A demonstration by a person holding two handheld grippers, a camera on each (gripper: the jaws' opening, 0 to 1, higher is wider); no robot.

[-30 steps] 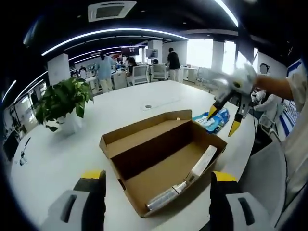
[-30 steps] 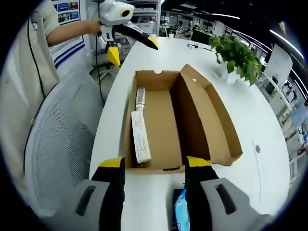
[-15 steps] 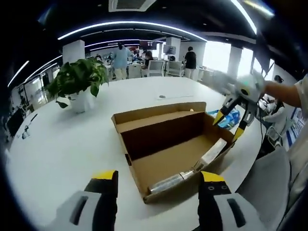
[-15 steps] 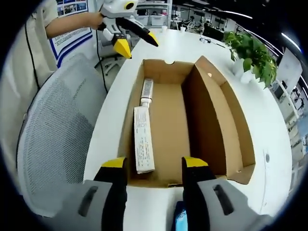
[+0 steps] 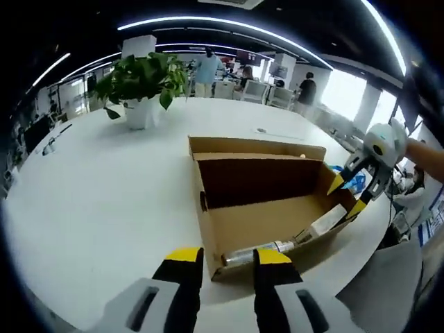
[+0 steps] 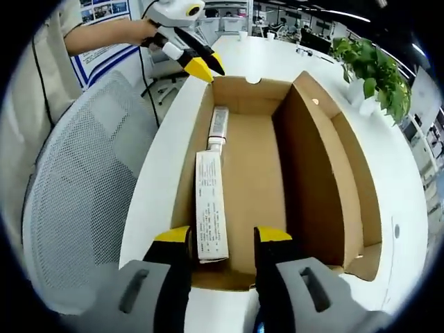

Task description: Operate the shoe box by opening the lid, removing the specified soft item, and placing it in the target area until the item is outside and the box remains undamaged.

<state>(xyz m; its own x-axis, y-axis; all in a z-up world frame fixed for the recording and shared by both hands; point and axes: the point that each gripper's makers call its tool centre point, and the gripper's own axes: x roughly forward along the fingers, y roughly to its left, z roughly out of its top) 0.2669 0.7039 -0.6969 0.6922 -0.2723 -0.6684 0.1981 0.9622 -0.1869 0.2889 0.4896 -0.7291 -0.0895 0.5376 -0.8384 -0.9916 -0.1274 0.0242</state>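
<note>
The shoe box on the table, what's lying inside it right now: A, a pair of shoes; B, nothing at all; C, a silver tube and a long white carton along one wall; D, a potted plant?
C: in the right gripper view the open shoe box holds a silver tube and a long white carton end to end along its left wall.

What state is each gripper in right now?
Left gripper: open, holding nothing, at the near end of the box.
Right gripper: open, holding nothing.
</note>
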